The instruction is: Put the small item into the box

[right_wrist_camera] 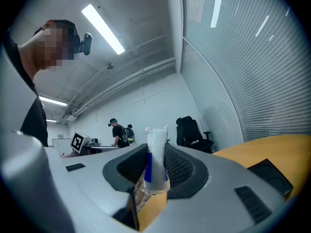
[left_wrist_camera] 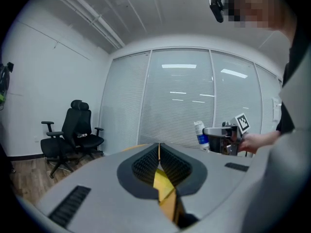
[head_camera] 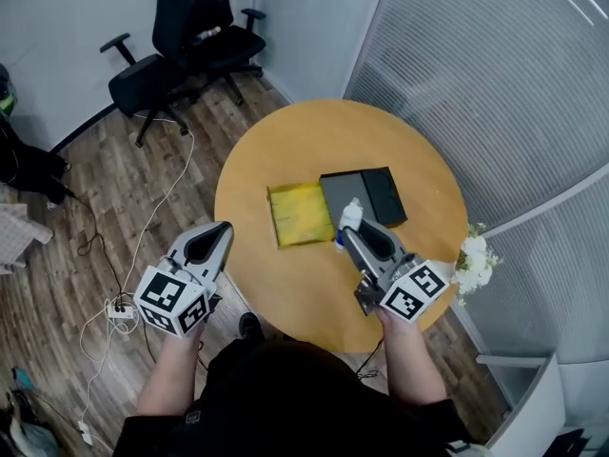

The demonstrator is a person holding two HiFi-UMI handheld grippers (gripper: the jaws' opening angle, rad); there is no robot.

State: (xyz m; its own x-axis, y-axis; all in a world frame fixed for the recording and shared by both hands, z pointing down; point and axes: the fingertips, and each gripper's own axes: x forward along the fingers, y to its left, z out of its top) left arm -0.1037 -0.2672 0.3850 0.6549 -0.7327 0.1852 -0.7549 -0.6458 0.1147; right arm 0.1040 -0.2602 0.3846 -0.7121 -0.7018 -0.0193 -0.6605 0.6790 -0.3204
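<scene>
Right gripper (right_wrist_camera: 154,155) jaws around packet (right_wrist_camera: 156,136)

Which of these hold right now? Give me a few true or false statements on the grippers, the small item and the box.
1. The right gripper grips a white and blue packet. True.
2. The left gripper has its jaws wide apart. False: they are together with nothing between them.
3. The packet lies inside the yellow box. False: it is between the right gripper's jaws, and the open box shows nothing inside.
4. The box sits on a round wooden table. True.
5. A black office chair stands on the floor beyond the table. True.
</scene>
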